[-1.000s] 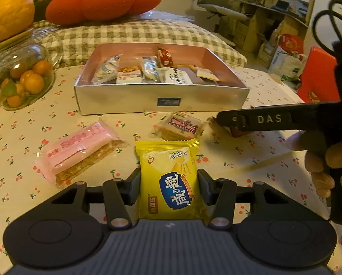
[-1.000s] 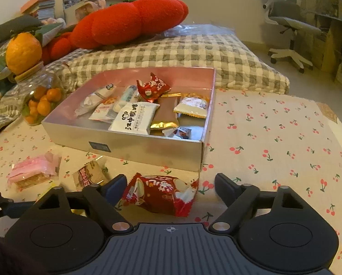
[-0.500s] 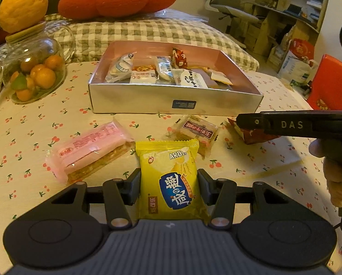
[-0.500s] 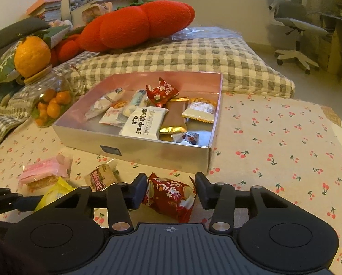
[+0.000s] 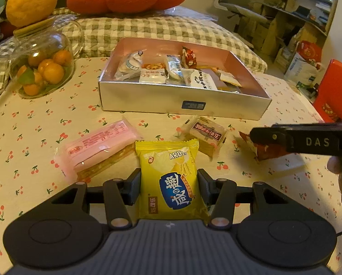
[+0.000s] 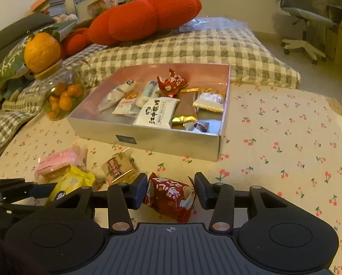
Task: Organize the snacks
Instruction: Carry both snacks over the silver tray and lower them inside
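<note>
Yellow chip packet pinched in my left gripper, red snack packet between my right gripper's just-closed jaws — pads pressing it, both just before the silver box, on the cherry-print cloth.

A rounded clear glass jar holding small orange fruits stands on the cream cherry-print tablecloth, with a large orange citrus fruit on its lid. Behind lie a grey-and-white checked quilt and a lobed red plush cushion; a pale swivel office chair stands beyond.
</note>
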A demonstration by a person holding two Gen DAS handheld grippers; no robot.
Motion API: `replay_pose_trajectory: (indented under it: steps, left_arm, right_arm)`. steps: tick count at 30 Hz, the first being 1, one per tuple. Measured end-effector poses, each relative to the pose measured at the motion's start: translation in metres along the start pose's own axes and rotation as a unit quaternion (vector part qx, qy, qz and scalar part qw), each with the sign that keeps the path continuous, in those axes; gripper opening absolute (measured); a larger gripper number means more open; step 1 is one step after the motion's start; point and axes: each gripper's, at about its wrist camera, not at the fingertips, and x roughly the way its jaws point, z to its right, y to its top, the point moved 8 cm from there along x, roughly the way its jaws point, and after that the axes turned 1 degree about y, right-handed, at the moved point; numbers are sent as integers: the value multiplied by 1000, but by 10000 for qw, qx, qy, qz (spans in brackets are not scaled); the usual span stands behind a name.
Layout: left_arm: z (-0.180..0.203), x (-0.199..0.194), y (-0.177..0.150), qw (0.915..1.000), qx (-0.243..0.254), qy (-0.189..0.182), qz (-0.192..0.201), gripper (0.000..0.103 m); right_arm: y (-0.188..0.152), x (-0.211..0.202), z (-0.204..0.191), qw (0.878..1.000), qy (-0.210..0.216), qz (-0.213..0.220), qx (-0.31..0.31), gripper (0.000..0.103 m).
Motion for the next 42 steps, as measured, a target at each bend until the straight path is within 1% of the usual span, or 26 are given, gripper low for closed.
replay_pose_trajectory:
  steps: [8, 12, 17, 21, 24, 29, 33, 42]
  left_arm:
    - [-3, -8, 10, 9998, -186, -52, -21, 47]
    - [-3, -15, 18, 9996, -244, -103, 26, 47]
    - [-5, -25, 33, 9988, -442, -121, 148, 47]
    - [-9, -31, 47, 9973, -650, -114, 326, 47]
    - [-12, -32, 53, 9957, -838, -111, 374, 47]
    - [-15, -30, 61, 9932, -1092, -78, 401, 47]
    - [-16, -30, 67, 9915, -1221, -63, 444, 47]
    - [-22, -19, 85, 9904, -1289, 107, 490, 47]
  right_arm:
    - [-1, -8, -1, 9988, 122, -304, 373, 44]
    - [5, -16, 1, 9968, 238, -327, 688, 44]
    - [20, -26, 11, 9920, 378, -189, 1190, 44]
    - [35, -30, 21, 9869, 459, -15, 1547, 43]
    - [46, -31, 29, 9827, 521, 129, 1773, 43]
    - [61, -25, 39, 9763, 565, 362, 2057, 44]
    - [68, -14, 45, 9710, 547, 446, 2286, 44]
    - [74, 1, 54, 9649, 530, 593, 2501, 45]
